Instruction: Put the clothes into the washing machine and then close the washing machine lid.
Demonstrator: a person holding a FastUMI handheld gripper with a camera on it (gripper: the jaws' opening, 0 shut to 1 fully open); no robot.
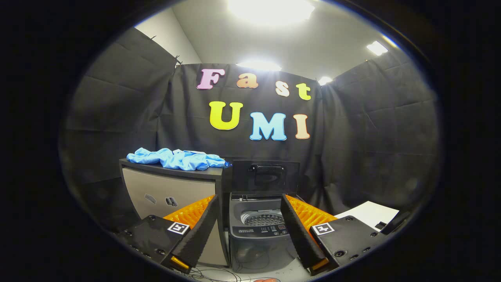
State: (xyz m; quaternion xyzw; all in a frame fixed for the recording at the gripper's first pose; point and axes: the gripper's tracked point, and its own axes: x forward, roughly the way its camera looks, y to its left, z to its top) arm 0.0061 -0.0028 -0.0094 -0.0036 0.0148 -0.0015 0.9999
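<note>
My gripper (pixel 250 223) hangs in the air with its two fingers spread wide, holding nothing and touching nothing; the black pads (pixel 201 231) face each other across a broad gap, orange ribbing showing behind them. Through that gap, beyond the fingertips, I see the washing machine (pixel 260 235), a small grey top-loader standing on the floor with its lid (pixel 265 176) raised upright against the back, handle facing me. The perforated drum (pixel 263 218) shows inside the opening, though my right finger covers part of its rim, and I cannot make out whether anything lies at the bottom. The control panel on the front edge is too small to read. The clothes (pixel 178 158), a crumpled light-blue heap, lie on top of the dark-topped cabinet (pixel 168 192) just to the left of the machine, well beyond my left finger and apart from it. The cabinet's lower front is hidden behind that finger. To the right, past my right finger, a white sheet (pixel 370 213) lies flat, its near edge cut off by the gripper body. Some thin cables (pixel 215 274) trail on the floor below the machine.
</note>
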